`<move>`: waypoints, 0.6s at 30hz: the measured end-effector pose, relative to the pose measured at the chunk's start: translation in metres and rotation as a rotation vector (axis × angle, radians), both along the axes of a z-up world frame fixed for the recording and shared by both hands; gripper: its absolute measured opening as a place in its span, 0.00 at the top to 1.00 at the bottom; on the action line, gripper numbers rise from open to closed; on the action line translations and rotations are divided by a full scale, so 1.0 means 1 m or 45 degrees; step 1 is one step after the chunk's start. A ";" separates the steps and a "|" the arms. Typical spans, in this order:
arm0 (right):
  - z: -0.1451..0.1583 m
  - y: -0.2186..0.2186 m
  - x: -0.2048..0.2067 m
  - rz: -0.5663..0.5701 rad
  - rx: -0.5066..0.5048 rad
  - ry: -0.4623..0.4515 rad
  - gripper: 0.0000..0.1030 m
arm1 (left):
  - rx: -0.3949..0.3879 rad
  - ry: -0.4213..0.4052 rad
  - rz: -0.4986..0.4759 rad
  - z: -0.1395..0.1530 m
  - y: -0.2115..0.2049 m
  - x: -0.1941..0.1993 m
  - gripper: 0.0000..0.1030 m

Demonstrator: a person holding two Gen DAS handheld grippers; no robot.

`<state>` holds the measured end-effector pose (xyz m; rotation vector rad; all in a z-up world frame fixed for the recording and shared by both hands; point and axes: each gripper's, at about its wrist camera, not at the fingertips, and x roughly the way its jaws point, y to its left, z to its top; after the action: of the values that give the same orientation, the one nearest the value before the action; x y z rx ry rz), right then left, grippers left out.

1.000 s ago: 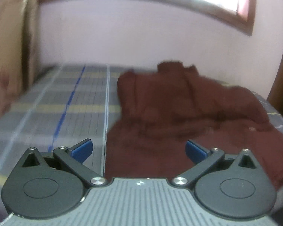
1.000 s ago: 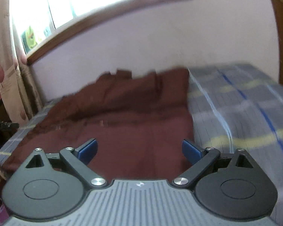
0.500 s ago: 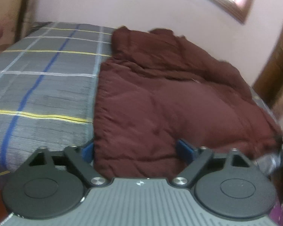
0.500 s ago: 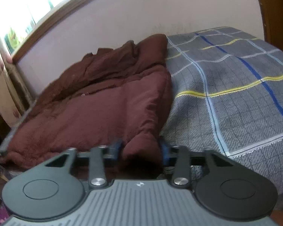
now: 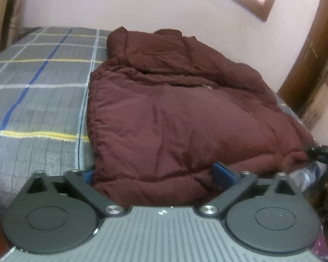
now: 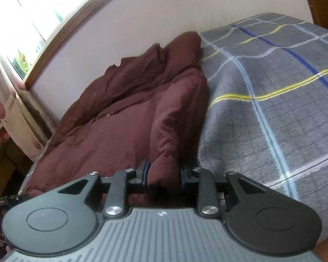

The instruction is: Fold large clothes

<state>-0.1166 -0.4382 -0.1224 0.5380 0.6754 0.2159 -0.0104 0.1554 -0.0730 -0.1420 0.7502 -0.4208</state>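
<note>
A bed (image 5: pixel 32 100) covered by a grey blanket (image 6: pixel 273 113) with white, yellow and blue check lines fills most of both views, and it stands against a pale pink wall (image 5: pixel 142 2). A bright window (image 6: pixel 26 15) with a brown wooden frame sits in that wall above the bed, and a pale curtain (image 6: pixel 8 118) with reddish spots hangs beside it.

A large, puffy maroon jacket (image 5: pixel 181 113) lies spread across one side of the bed, its collar end bunched up near the wall and its hem at the near edge of the mattress (the quilted seams show clearly up close).

The left tool (image 5: pixel 155 174) is spread wide, its blue-tipped fingers (image 5: pixel 224 174) set on either side of the jacket's near hem, with the padded cloth bulging between them but not pinched.

The right tool (image 6: pixel 164 174) is drawn in close on a raised fold of the jacket's (image 6: pixel 124 113) edge, at the side that borders the bare blanket; its fingers (image 6: pixel 145 171) press the cloth from both sides.
</note>
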 end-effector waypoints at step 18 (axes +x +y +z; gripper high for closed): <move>0.016 0.002 -0.083 -0.003 0.511 -0.114 0.88 | -0.259 -0.017 0.228 0.050 0.048 -0.059 0.79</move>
<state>-0.1997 -0.4365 -0.1068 0.9077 0.5451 0.3755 -0.0695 0.2036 -0.0232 -0.3939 0.6739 -0.3266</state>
